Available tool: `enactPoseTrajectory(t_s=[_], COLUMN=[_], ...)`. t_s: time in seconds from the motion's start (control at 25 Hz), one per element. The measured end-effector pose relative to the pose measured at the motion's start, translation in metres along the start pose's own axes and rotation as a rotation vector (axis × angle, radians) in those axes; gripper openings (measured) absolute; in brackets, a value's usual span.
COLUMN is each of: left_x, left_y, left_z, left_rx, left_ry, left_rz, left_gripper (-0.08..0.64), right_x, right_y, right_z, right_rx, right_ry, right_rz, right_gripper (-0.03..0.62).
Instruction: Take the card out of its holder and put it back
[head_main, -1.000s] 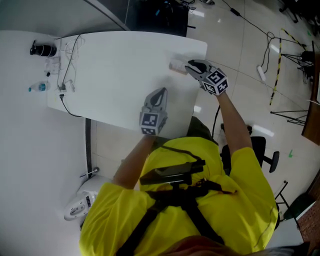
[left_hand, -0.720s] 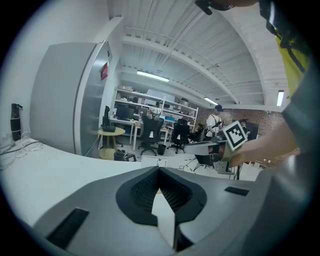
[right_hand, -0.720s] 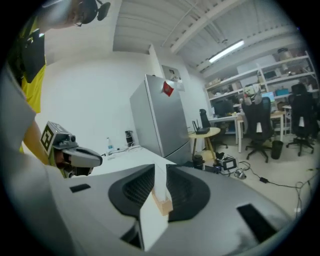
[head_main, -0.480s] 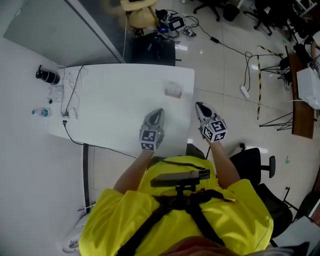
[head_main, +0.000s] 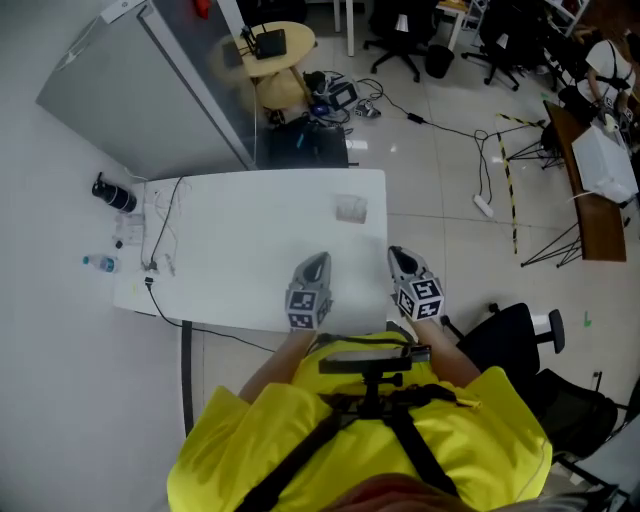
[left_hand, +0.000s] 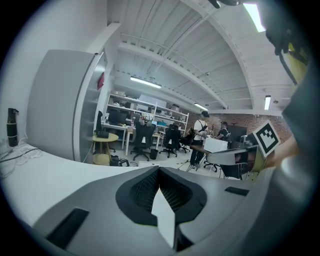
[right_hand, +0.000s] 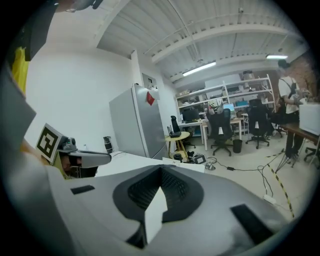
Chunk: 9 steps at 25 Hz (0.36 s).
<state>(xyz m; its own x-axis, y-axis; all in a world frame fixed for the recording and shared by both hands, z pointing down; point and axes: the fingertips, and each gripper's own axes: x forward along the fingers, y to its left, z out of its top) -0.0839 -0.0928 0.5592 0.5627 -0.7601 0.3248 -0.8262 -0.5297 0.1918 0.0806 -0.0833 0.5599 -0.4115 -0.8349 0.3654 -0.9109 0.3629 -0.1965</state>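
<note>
The white tabletop (head_main: 240, 240) has a small pale card holder (head_main: 350, 209) by its far right corner. My left gripper (head_main: 315, 262) and right gripper (head_main: 399, 256) are closed and empty at the near edge. I think I'm done.

Place: I'm in an open lab-style office.
Work surface: my white table (head_main: 230, 230), bare apart from some wires and a bottle at its far left.
Seating: black swivel chairs (left_hand: 141, 137) at desks behind it.
Storage: shelves (left_hand: 145, 107) loaded with gear; a tall grey cabinet (head_main: 150, 100).
Floor: glossy tiles, with loose cables (head_main: 432, 122).
Ceiling: white vault with strip lights (left_hand: 145, 82).
People: a person (left_hand: 202, 131) standing by a desk.
</note>
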Motion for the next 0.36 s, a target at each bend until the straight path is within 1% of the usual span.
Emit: enactPoseTrajectory(t_s=[0.16, 0.36], left_x=[-0.008, -0.011], left_y=[-0.012, -0.025], left_z=[0.0, 0.0], left_rx=[0.07, 0.075], left_ry=[0.004, 0.002], left_rz=[-0.045, -0.087], left_gripper=[0.005, 0.003], right_x=[-0.018, -0.047], right_y=[0.01, 0.0], right_z=[-0.001, -0.012], right_rx=[0.014, 0.02], right_ry=[-0.031, -0.042], right_rz=[-0.048, -0.136], right_gripper=[0.005, 0.005])
